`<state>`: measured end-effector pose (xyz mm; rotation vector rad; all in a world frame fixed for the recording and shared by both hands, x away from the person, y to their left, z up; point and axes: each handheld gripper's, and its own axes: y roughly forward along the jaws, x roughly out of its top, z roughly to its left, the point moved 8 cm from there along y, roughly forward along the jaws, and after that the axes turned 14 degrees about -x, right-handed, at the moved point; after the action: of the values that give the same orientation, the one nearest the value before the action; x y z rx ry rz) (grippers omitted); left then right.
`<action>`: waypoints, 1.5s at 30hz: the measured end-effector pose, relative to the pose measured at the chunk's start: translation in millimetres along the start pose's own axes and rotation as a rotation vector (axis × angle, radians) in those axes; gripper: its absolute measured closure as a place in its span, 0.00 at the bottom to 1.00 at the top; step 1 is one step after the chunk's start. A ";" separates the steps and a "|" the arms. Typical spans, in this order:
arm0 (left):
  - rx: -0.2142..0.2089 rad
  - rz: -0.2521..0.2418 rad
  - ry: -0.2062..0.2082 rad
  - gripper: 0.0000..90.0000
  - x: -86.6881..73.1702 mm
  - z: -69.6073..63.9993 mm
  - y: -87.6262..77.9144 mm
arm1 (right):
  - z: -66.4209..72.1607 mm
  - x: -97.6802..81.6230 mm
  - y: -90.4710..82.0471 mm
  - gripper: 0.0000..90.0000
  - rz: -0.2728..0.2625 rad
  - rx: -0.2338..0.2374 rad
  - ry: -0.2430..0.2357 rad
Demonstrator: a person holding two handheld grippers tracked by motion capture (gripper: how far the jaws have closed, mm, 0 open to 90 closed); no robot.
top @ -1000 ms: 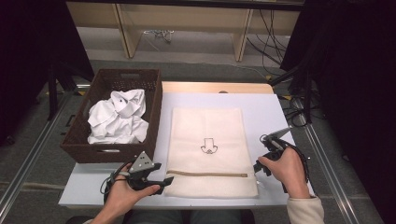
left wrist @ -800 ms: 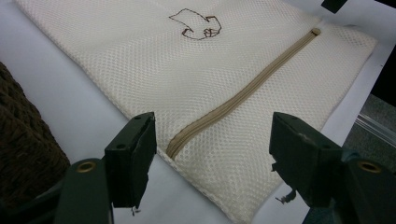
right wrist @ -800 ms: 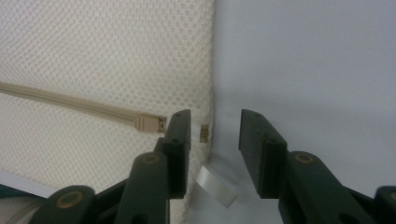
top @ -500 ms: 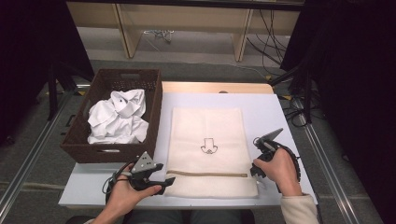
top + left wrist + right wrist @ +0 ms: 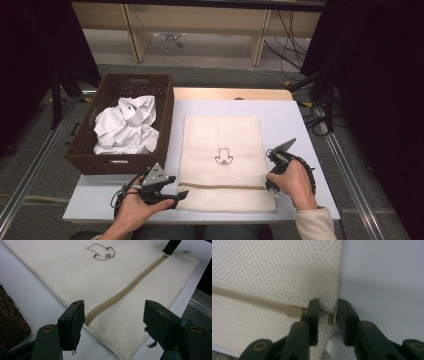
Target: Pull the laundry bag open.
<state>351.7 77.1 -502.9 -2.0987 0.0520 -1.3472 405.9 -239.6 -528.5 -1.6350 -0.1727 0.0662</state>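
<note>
Mesh bag [image 5: 224,160] flat on table [image 5: 295,120], centre, zipper [image 5: 125,291] across near end. Right hand-held gripper [image 5: 327,315] pinched on bag's right edge beside zipper pull [image 5: 292,311], likely anchoring fabric for unzipping. Left hand-held gripper [image 5: 112,322] wide, straddling zipper's left end, gripping nothing. Right gripper view reveals pull; high view adds basket [image 5: 85,162] with white clothes [image 5: 125,125], far left.

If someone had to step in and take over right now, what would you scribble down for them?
Left gripper: open, jaws either side of the zipper's near end on the mesh laundry bag.
Right gripper: closing on the bag's edge beside the zipper pull.
Bag lies flat on the table, zipper closed. White clothes sit in the wicker basket.
Done: grippers placed. Probably left: unzip, load clothes.
</note>
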 end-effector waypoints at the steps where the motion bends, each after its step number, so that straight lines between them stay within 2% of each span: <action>1: -0.007 -0.002 0.001 0.37 0.1 -0.1 0.7 | -2.9 -0.4 1.7 0.83 -0.005 -0.006 -0.039; 2: -0.015 0.001 -0.012 0.37 -0.3 -1.1 1.1 | -3.2 0.5 0.2 0.84 0.010 0.002 -0.048; 3: -0.001 0.003 -0.013 0.37 -1.0 -0.5 1.3 | -3.0 0.6 0.6 0.85 0.010 0.002 -0.044; 4: 0.000 -0.005 -0.019 0.38 -0.6 -1.0 2.3 | 0.5 0.7 1.0 0.87 0.010 0.013 -0.008; 5: 0.002 0.018 0.005 0.38 -1.8 0.5 1.2 | 1.8 0.5 0.5 0.88 0.019 0.013 0.002; 6: -0.014 0.013 0.009 0.38 -1.1 -0.4 2.5 | -1.0 0.6 1.0 0.89 0.027 0.016 -0.034; 7: -0.014 0.019 -0.003 0.38 -2.0 -1.2 3.3 | 2.1 -1.4 -1.9 0.89 0.064 0.020 0.006; 9: -0.014 0.014 0.021 0.39 -0.5 -1.9 4.4 | 2.5 -1.6 -2.6 0.91 0.076 0.030 0.023; 10: -0.015 0.020 0.011 0.39 -1.2 -2.8 4.7 | 1.9 -0.9 -2.1 0.91 0.058 0.028 0.023; 11: -0.017 0.012 0.014 0.39 0.1 -3.3 6.0 | -0.6 0.9 -0.2 0.92 0.027 0.026 -0.008; 12: -0.021 0.013 0.030 0.40 1.0 -3.3 6.3 | -4.7 2.0 1.6 0.92 -0.010 0.031 -0.078; 13: -0.019 0.022 0.028 0.40 1.0 -3.4 6.8 | -3.6 1.4 0.4 0.93 -0.006 0.027 -0.058; 14: -0.037 0.032 0.043 0.41 2.2 -4.4 7.2 | -2.4 0.7 -2.3 0.93 0.007 0.034 -0.050; 15: -0.041 0.022 0.031 0.42 3.8 -6.2 9.0 | -0.5 -0.2 -4.0 0.94 0.003 0.036 -0.021; 16: -0.039 0.020 0.048 0.42 5.1 -6.4 9.9 | -1.4 0.2 -5.7 0.94 0.001 0.028 -0.020; 17: -0.041 0.016 0.049 0.42 6.9 -7.5 11.3 | -1.7 -0.4 -7.3 0.94 0.006 0.037 -0.029; 18: -0.045 0.030 0.062 0.43 7.1 -7.4 11.5 | -0.4 -1.5 -9.9 0.94 0.018 0.030 -0.004; 19: -0.057 0.039 0.077 0.43 8.8 -7.9 13.1 | -1.3 0.1 -9.8 0.94 -0.011 0.035 -0.026; 20: -0.047 0.013 0.058 0.44 10.6 -9.7 16.0 | 0.2 -1.2 -13.4 0.94 0.003 0.030 -0.005; 21: -0.055 0.021 0.075 0.44 12.0 -9.9 17.6 | 1.2 -3.2 -16.3 0.94 0.025 0.025 0.011; 22: -0.074 0.015 0.071 0.45 13.6 -12.6 19.9 | -1.2 -0.5 -15.9 0.94 -0.026 0.029 -0.030; 23: -0.075 0.020 0.080 0.46 14.9 -13.5 21.2 | -0.2 -0.4 -17.9 0.94 -0.028 0.026 -0.016; 24: -0.093 0.023 0.088 0.47 16.5 -14.5 23.1 | 4.2 -3.1 -22.2 0.94 0.014 0.033 0.038; 25: -0.088 0.015 0.089 0.47 18.4 -15.0 25.5 | 0.3 -1.2 -22.3 0.94 -0.019 0.030 -0.028; 26: -0.091 0.022 0.110 0.48 19.7 -13.9 26.7 | 3.3 -1.2 -25.1 0.94 -0.016 0.029 0.019; 27: -0.094 0.018 0.101 0.49 21.4 -15.2 29.9 | -0.2 0.7 -24.8 0.94 -0.044 0.027 -0.034; 28: -0.093 0.017 0.101 0.49 23.1 -16.4 31.8 | 0.8 3.1 -24.9 0.94 -0.086 0.028 -0.022; 29: -0.100 0.020 0.112 0.50 24.4 -16.5 33.3 | 0.4 1.3 -27.9 0.94 -0.062 0.027 -0.018; 30: -0.113 0.023 0.110 0.50 25.9 -18.5 35.1 | 0.1 1.4 -28.5 0.94 -0.069 0.028 -0.022; 31: -0.125 0.016 0.115 0.50 28.2 -20.1 38.2 | 1.9 1.4 -30.6 0.94 -0.068 0.029 0.007; 32: -0.130 0.016 0.113 0.50 29.6 -21.5 39.6 | 2.6 -0.5 -33.8 0.94 -0.037 0.030 0.011; 33: -0.133 0.014 0.121 0.50 31.3 -21.5 41.9 | 2.3 0.2 -34.3 0.94 -0.051 0.031 0.006; 34: -0.136 0.019 0.122 0.51 33.0 -22.7 43.5 | -0.2 3.5 -33.1 0.94 -0.093 0.021 -0.016; 35: -0.147 0.031 0.131 0.52 34.4 -23.2 45.1 | -0.5 3.4 -33.7 0.94 -0.099 0.021 -0.018; 36: -0.139 0.028 0.138 0.52 36.3 -24.0 46.9 | -0.5 3.6 -34.9 0.94 -0.106 0.025 -0.025; 37: -0.155 0.032 0.148 0.52 38.4 -25.7 49.1 | -1.1 3.8 -35.7 0.94 -0.114 0.034 -0.047; 38: -0.172 0.033 0.145 0.53 39.5 -27.7 50.5 | -0.5 4.3 -36.8 0.94 -0.121 0.028 -0.037; 39: -0.164 0.026 0.153 0.53 42.3 -28.0 53.0 | -0.8 5.1 -36.7 0.94 -0.130 0.034 -0.056; 40: -0.167 0.023 0.157 0.54 43.5 -27.9 54.6 | 1.7 4.3 -40.3 0.94 -0.118 0.028 -0.016; 41: -0.167 0.023 0.162 0.54 45.3 -27.1 56.4 | -1.0 5.8 -40.1 0.94 -0.137 0.025 -0.056; 42: -0.169 0.024 0.176 0.55 47.3 -26.9 58.1 | 0.7 5.0 -42.2 0.94 -0.128 0.023 -0.026; 43: -0.178 0.031 0.165 0.56 48.1 -27.7 59.4 | 2.7 2.8 -44.7 0.94 -0.098 0.017 0.010; 44: -0.181 0.021 0.168 0.56 49.8 -28.9 61.5 | 3.1 3.1 -46.6 0.94 -0.109 0.026 0.005; 45: -0.191 0.019 0.169 0.56 51.2 -30.3 63.4 | 0.2 5.3 -45.9 0.94 -0.140 0.030 -0.047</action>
<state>369.5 -6.4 -486.9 -2.1267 0.2803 -1.5587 407.8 -235.6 -482.4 -1.5878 -0.3202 0.0006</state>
